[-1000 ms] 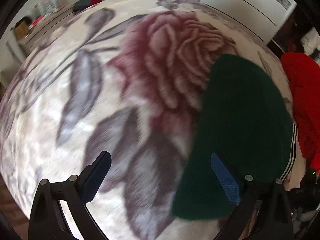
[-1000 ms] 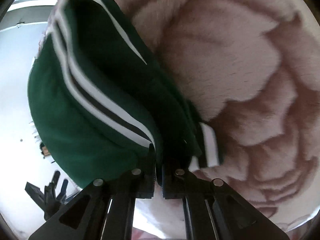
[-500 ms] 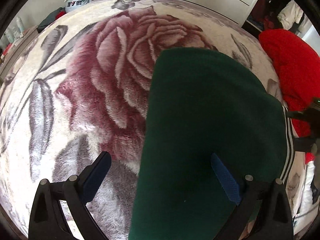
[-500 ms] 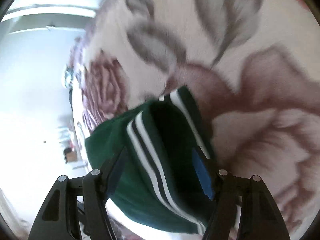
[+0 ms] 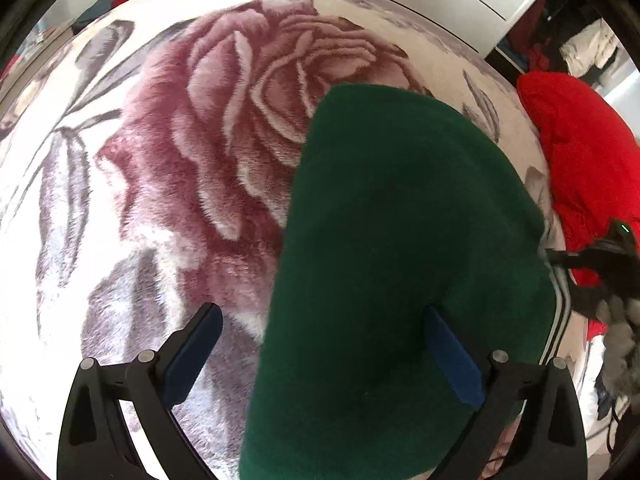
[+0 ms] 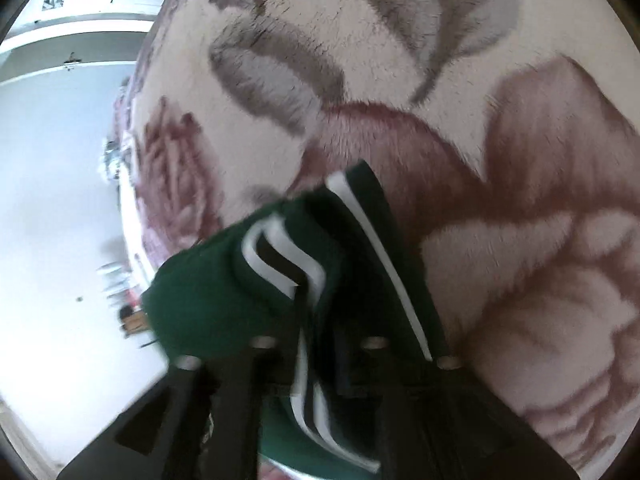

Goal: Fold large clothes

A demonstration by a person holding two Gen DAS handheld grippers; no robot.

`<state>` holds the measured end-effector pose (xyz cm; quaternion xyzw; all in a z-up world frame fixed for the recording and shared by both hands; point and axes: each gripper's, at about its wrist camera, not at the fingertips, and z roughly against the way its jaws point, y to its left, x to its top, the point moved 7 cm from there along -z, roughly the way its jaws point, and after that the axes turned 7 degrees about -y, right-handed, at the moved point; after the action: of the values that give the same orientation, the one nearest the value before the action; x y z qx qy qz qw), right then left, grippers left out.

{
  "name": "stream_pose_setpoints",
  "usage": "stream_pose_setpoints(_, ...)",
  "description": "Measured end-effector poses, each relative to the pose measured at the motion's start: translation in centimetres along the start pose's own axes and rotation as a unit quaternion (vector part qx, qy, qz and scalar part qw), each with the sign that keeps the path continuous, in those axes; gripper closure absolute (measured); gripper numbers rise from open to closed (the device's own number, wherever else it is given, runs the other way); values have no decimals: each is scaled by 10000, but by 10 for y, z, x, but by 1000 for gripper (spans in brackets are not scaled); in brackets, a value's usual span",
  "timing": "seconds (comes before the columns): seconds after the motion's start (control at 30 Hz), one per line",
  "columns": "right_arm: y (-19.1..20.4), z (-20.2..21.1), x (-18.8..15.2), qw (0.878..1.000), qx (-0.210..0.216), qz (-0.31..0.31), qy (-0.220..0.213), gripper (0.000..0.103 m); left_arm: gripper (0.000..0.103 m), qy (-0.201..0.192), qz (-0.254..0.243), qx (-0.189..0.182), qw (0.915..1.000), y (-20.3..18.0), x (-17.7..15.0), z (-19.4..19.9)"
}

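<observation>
Left wrist view looks steeply down on the folded green garment [image 5: 404,248] lying on the rose-patterned blanket [image 5: 192,168], the left gripper [image 5: 320,344] hovering with jaws wide and empty. Right wrist view shows the right gripper [image 6: 320,344] angled down at the garment's striped edge [image 6: 288,264]; its jaws have just been closing with fabric between them, though blur hides whether the pads press.

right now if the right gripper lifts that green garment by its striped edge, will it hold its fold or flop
Probably flop: the green garment looks like soft fleece draped flat on the rose blanket, with no stiffness. The striped edge already buckles near the right gripper, so layers would likely sag apart. Fuzzy surfaces suggest it drags rather than slides.
</observation>
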<state>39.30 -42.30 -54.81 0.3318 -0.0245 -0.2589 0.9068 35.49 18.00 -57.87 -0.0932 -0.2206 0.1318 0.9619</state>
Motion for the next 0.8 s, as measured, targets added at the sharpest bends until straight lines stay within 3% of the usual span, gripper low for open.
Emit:
stream_pose_setpoints(0.03,0,10,-5,9998,179,38,-40,48,1,5,20,36,10000,4,-2,3)
stream_pose_setpoints(0.1,-6,30,-21,9994,242,247,-70,37,1,-2,73,84,9999,11,-4,9)
stream_pose_setpoints(0.27,-63,23,-90,9957,-206,514,745,35,1,82,126,282,9995,25,-22,20)
stream_pose_setpoints(0.37,-86,1,-115,9958,-29,148,900,36,1,195,72,343,9992,26,-37,18)
stream_pose_setpoints(0.4,-92,-7,-124,9958,134,-119,898,42,1,223,51,357,9991,26,-39,18)
stream_pose_setpoints(0.47,-92,-4,-132,9978,65,-86,652,61,1,252,-65,425,9988,24,-43,18)
stream_pose_setpoints(0.53,-93,7,-138,9990,9,-126,420,93,1,250,-162,453,9985,21,-44,20)
stream_pose_setpoints(0.7,-83,50,-140,9997,45,-192,-122,93,1,222,-378,483,9979,16,-44,28)
stream_pose_setpoints(0.77,-92,36,-144,9995,-214,-207,124,93,1,219,-381,566,9974,19,-43,30)
stream_pose_setpoints(0.8,-94,9,-137,9986,-398,-292,214,93,1,217,-325,581,9975,22,-41,31)
